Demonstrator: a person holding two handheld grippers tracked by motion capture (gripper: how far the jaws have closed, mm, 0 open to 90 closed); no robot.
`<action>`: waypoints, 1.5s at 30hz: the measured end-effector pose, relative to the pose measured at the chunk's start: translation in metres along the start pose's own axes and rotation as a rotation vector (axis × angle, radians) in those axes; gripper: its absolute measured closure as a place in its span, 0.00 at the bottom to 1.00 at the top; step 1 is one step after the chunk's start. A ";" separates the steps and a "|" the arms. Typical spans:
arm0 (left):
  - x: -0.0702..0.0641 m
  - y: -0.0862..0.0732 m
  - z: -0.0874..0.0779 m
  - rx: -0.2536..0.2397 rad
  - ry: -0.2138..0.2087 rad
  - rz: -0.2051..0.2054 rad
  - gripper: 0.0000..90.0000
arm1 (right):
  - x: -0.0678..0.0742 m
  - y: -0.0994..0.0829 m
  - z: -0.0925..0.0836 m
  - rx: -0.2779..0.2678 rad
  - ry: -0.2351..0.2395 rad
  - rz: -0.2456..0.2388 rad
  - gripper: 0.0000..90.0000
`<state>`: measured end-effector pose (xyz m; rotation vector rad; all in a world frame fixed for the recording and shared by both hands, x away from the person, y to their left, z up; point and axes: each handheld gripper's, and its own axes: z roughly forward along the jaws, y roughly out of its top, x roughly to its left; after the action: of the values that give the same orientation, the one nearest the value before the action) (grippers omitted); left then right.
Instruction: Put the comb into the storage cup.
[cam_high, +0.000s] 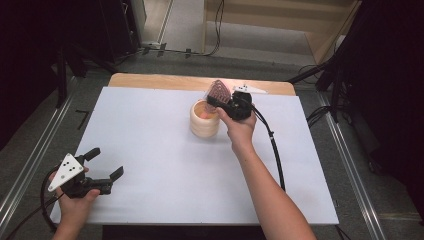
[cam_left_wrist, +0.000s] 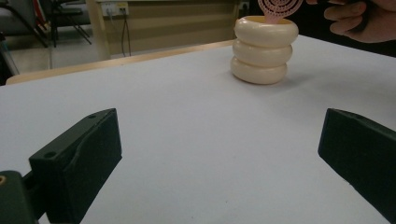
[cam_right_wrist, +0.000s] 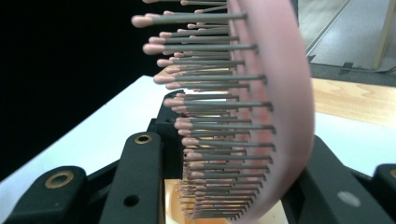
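Black fingers (cam_left_wrist: 79, 154) of the left gripper (cam_high: 104, 168) were seen spread wide apart with nothing between them, low over the near left part of the white table top (cam_high: 165, 165) and well apart from the other things. A pink hairbrush (cam_high: 218, 91) was clamped between the jaws of the right gripper (cam_high: 218, 102), its bristles (cam_right_wrist: 205, 121) and curved pink back filling the space between them in the right gripper view. The brush head was held above the rim of a cream ribbed holder (cam_high: 204, 120), which stood upright near the far middle of the table. Whether the brush touched the holder could not be told.
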<state>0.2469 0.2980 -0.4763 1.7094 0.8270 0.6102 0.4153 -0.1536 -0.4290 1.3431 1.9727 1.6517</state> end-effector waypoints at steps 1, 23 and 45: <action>0.000 0.000 0.000 0.000 0.001 -0.001 0.00 | -0.001 0.000 -0.001 0.000 -0.001 0.014 0.68; -0.001 0.000 0.001 0.001 -0.001 0.003 0.00 | -0.011 -0.004 -0.003 -0.010 0.000 0.079 0.67; -0.001 0.000 0.001 0.002 0.000 0.004 0.00 | -0.016 -0.006 -0.005 0.024 -0.067 0.057 0.56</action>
<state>0.2466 0.2965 -0.4768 1.7133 0.8238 0.6123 0.4179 -0.1683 -0.4389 1.4565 1.9400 1.5903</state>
